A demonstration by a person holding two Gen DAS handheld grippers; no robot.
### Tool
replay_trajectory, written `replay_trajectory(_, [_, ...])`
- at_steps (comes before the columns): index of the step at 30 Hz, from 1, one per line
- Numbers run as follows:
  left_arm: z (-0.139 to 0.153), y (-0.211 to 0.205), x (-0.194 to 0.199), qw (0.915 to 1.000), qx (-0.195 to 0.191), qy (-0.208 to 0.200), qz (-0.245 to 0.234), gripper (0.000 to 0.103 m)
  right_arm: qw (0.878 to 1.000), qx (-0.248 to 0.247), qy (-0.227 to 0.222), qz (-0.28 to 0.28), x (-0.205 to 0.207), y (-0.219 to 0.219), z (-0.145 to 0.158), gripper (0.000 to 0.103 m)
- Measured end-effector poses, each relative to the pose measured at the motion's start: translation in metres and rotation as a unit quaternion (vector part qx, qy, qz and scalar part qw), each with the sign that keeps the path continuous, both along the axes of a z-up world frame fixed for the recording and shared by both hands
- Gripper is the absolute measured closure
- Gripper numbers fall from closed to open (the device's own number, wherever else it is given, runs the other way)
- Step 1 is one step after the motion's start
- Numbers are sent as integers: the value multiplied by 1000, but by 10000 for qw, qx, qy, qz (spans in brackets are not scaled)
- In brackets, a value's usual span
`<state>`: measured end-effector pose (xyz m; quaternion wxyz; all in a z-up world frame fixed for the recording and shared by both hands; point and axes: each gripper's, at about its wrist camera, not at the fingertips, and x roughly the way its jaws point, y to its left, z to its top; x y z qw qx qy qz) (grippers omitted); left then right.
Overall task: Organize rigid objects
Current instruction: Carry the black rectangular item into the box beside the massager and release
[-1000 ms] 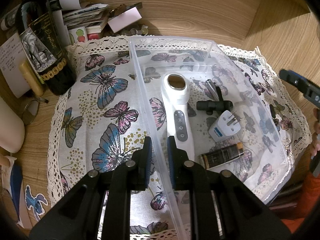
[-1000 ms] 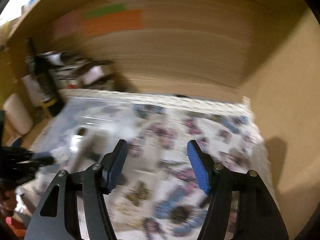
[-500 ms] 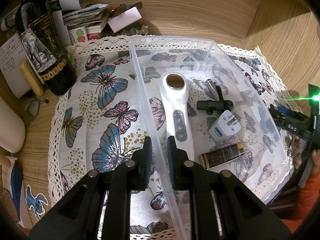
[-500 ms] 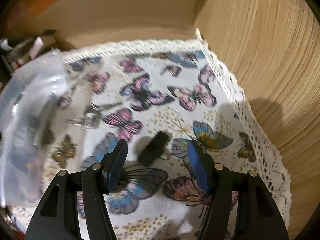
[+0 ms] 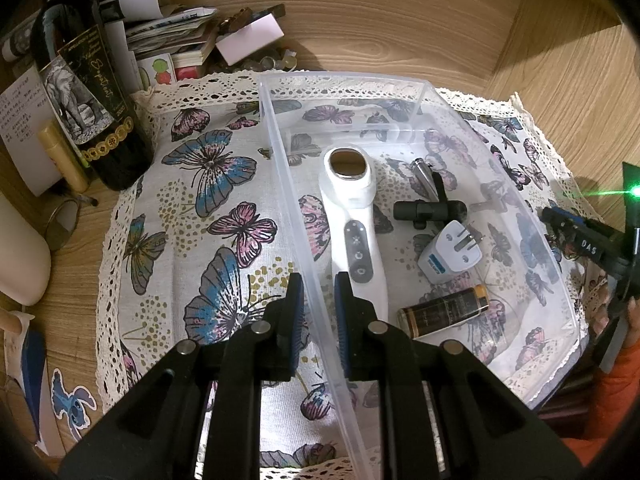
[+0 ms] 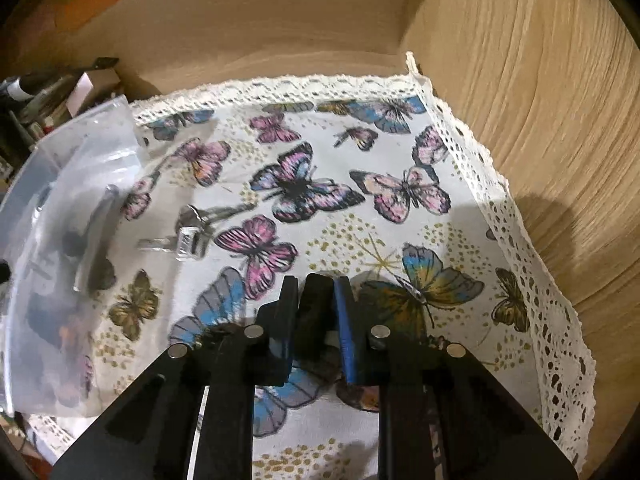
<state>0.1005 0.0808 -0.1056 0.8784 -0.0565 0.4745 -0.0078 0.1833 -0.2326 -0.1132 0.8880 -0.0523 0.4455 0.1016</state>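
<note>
Left claw is clamped on the near left wall of the clear plastic bin, which sits on the butterfly cloth over the desk. Inside the bin lie a white handheld device, a white plug adapter and a dark tube. Right claw has just been closing and now pinches a small black block on the cloth, right of the bin.

Black block mostly hidden between right gripper pads; bin contents blurred; bottle top cut off.
</note>
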Motion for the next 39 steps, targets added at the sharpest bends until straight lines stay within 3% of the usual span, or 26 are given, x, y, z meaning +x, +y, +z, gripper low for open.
replay_trajectory(8, [0,0,0,10000,3,-1,-2,88,9985,190,-463,227,-5,13,38,86])
replay_trajectory(18, [0,-1,0,10000,3,4,7,88,9852,513,-1083,1227,-10,75,90,86])
replay_trajectory(26, [0,0,0,10000,2,2,5,88,9717,582,-1066,2026,-19,128,90,86])
replay_trajectory(34, [1,-1,1,10000,-6,3,13,88,9624,583,-535,2598,-20,172,66,86])
replay_trajectory(39, [1,-2,2,10000,-14,3,14,88,9578,324,-315,2840,-22,190,50,86])
